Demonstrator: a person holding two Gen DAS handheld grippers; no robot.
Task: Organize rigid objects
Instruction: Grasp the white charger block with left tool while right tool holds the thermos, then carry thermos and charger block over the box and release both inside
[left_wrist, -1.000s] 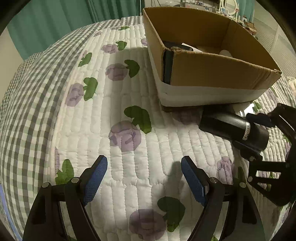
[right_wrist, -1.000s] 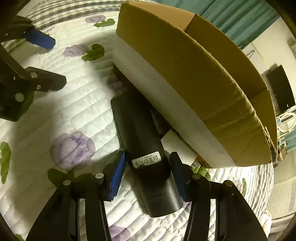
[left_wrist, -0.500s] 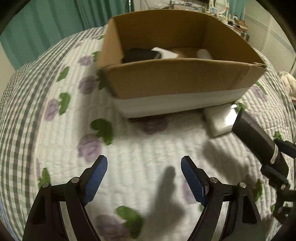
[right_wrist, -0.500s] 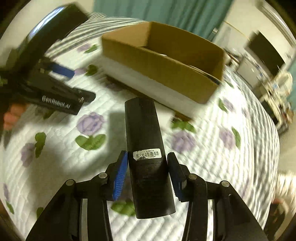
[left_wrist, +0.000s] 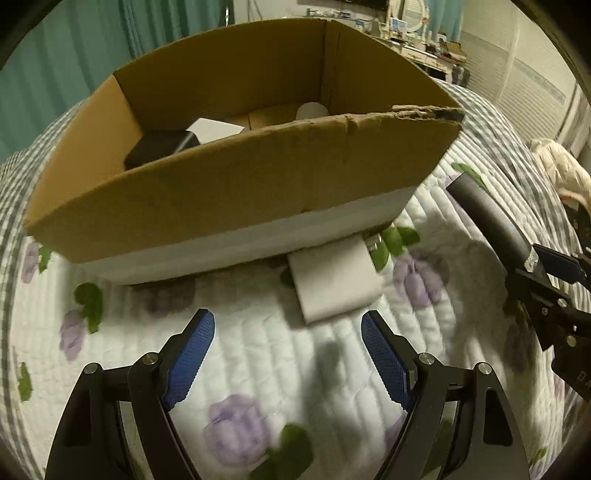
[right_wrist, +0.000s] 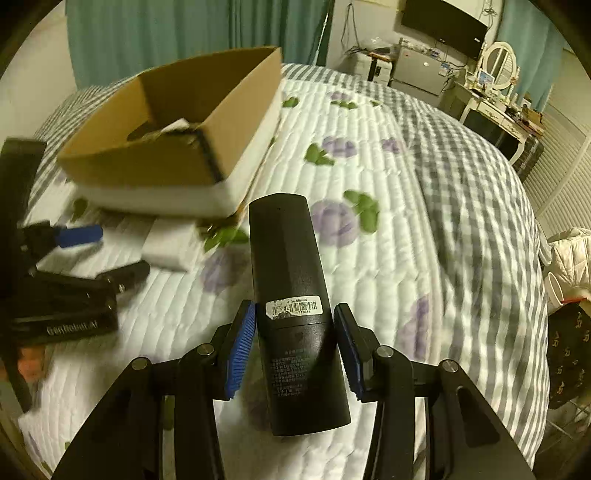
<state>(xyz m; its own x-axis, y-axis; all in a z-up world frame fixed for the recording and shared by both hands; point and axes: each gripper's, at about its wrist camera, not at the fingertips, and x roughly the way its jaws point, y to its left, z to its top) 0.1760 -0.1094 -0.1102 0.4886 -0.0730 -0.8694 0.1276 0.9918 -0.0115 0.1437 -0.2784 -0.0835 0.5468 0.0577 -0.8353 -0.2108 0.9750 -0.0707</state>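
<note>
Left view, from the left edge: green curtain (left_wrist: 74, 55) behind, quilt (left_wrist: 277, 362) with purple flowers and green leaves spread below. Cardboard box (left_wrist: 236, 192) standing on the quilt, open at the top, white band along its base. Inside, at the left, a black block (left_wrist: 162, 149); beside it a white box (left_wrist: 216, 129); further right a white round thing (left_wrist: 312, 110), kind not clear. Left gripper (left_wrist: 286, 354) low in the middle, blue pads wide apart, nothing between them, hovering over bare quilt. Just ahead of it, a flat white pack (left_wrist: 334, 282) lying on the quilt with its far end touching or tucked under the box's near edge. To the right, the black bottle (left_wrist: 487, 218) slanting in the air, its lower end clamped in the right gripper at the frame's edge. Pale jacket (left_wrist: 561, 170) far right.

Right view, from the left edge: left gripper's black frame and one blue pad (right_wrist: 79, 236), blurred, near the pack (right_wrist: 170, 245). Box (right_wrist: 177, 147) beyond, upper left, seen corner-on. Centre: bottle (right_wrist: 295, 306) held clear above the quilt (right_wrist: 406, 221), pointing away, barcode label facing up. Right gripper (right_wrist: 295, 347) closed narrow on the bottle's lower half, blue pads pressing both sides just below the label. Right: grey checked border of the quilt, then a desk with a round mirror (right_wrist: 498, 62) and a dark screen (right_wrist: 443, 26) on the wall.
</note>
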